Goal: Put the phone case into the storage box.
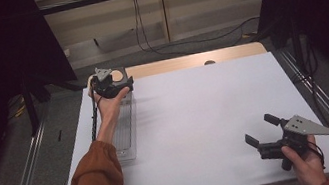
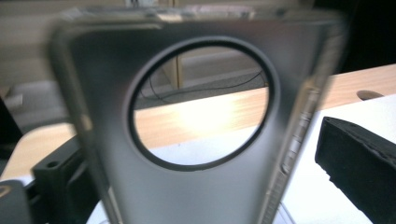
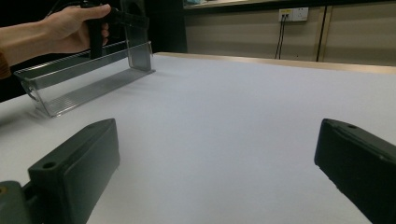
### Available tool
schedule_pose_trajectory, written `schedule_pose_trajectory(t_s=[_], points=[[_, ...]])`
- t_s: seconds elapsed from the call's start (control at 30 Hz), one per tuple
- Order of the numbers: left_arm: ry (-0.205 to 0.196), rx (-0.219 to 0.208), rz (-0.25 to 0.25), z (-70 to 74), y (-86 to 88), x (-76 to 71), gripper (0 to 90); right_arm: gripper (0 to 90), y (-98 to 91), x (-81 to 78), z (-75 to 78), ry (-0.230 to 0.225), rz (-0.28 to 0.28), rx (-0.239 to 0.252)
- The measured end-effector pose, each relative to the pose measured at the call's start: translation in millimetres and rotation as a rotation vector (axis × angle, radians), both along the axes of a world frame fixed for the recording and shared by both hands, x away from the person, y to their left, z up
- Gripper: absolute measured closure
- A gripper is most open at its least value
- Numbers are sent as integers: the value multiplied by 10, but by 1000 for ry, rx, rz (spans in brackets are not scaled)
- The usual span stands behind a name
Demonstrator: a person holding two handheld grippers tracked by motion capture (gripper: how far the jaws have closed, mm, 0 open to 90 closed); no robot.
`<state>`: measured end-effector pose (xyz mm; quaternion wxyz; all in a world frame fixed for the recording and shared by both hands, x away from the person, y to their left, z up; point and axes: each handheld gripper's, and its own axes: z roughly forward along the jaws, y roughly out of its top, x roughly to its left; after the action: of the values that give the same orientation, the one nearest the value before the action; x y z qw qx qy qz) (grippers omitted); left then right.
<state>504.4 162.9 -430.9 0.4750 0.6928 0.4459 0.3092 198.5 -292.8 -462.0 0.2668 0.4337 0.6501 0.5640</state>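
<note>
The clear plastic tray [image 1: 125, 129] was long and narrow, lying flat at the left of the high view, lengthwise up the frame, on the white table [image 1: 207, 116]. Its far end wall carried a round hole [image 2: 201, 105] and stood upright between my left claw's [image 1: 113, 87] jaws.

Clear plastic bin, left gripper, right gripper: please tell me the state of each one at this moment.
Clear plastic bin: upright on the table, open at the top, nothing visible inside; its far end wall has a round hole.
Left gripper: at the bin's far end, the end wall between its jaws; whether they press it cannot be told.
Right gripper: open, holds nothing, at the table's near right.
</note>
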Motion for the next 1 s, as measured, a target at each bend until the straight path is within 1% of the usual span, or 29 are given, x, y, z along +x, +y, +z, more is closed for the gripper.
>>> schedule_pose_trajectory(t_s=[0.03, 0.07, 0.1, 0.13, 0.17, 0.2, 0.23, 0.27, 0.33, 0.37, 0.4, 0.43, 0.47, 0.53, 0.57, 0.6, 0.63, 0.67, 0.7, 0.73, 0.77, 0.8, 0.87, 0.9, 0.93, 0.97, 1.0], points=[[1, -1, 10, 9, 2, 1, 10, 0, 8, -1, 3, -1, 0, 6], [-3, -13, 9, 11, 12, 6, 11, 0, 13, -3, 2, -1, 4, 0], [-6, -18, 11, 14, 20, 8, 14, 0, 26, -3, 5, 2, 4, 10], [-8, -14, 9, 15, 36, 11, 13, 0, 25, -4, 4, -1, 10, 1], [-5, 5, 27, 25, 56, 13, 16, 0, 23, -7, 6, -1, 11, -1], [-7, -2, 29, 27, 75, 17, 13, 0, 26, -5, 6, 0, 12, 2], [-4, 1, 34, 31, 94, 20, 15, 0, 21, -6, 5, -4, 9, -2], [-4, -4, 48, 27, 108, 24, 16, 0, 18, -5, 4, -3, 10, -1], [2, -11, 34, 9, 146, 48, 12, 0, 18, -3, 3, -1, 3, 6], [-5, -22, 27, 2, 165, 63, 19, 0, 16, -3, 3, 4, 7, 6], [-11, -34, 33, 1, 170, 68, 19, 0, 16, -3, 3, 3, 7, 6], [-21, -37, 24, -1, 179, 75, 18, 0, 18, -3, 2, 0, 4, 6], [-19, -40, 26, -2, 169, 76, 16, 0, 17, -4, 3, -1, 5, 5], [-24, -28, 24, 2, 165, 74, 18, 0, 10, -4, 4, 0, 9, 1], [-21, -25, 25, 8, 160, 65, 18, 0, 7, -5, 3, 0, 11, 0], [-21, -26, 15, 12, 167, 61, 17, 0, 5, -6, 3, -1, 9, 0], [-18, -18, 25, 20, 168, 48, 17, 0, 2, -6, 2, -2, 10, -1], [-22, -29, 31, 20, 167, 36, 17, 0, 5, -7, 3, -1, 7, 5], [-24, -38, 16, 18, 180, 30, 17, 0, 8, -6, 5, -2, 3, 9], [-27, -39, 22, 19, 185, 17, 17, 0, 9, -8, 7, -1, 6, 7], [-30, -45, 15, 16, 192, 3, 16, 0, 10, -9, 8, -1, 7, 3], [-42, -47, 10, 13, 196, -14, 17, 0, 15, -8, 9, -2, 0, 10], [-44, -42, 0, 22, 211, -38, 15, 0, 14, -8, 11, -2, 0, 8], [-51, -64, -7, 26, 214, -54, 15, 0, 13, -7, 10, -2, 2, 3], [-57, -69, -14, 32, 219, -66, 16, 0, 14, -4, 8, -5, -2, 2], [-67, -72, -28, 40, 222, -82, 15, 0, 14, -2, 7, -5, -2, 3], [-68, -65, -33, 55, 224, -96, 15, 0, 13, -2, 7, -3, -3, 6]])
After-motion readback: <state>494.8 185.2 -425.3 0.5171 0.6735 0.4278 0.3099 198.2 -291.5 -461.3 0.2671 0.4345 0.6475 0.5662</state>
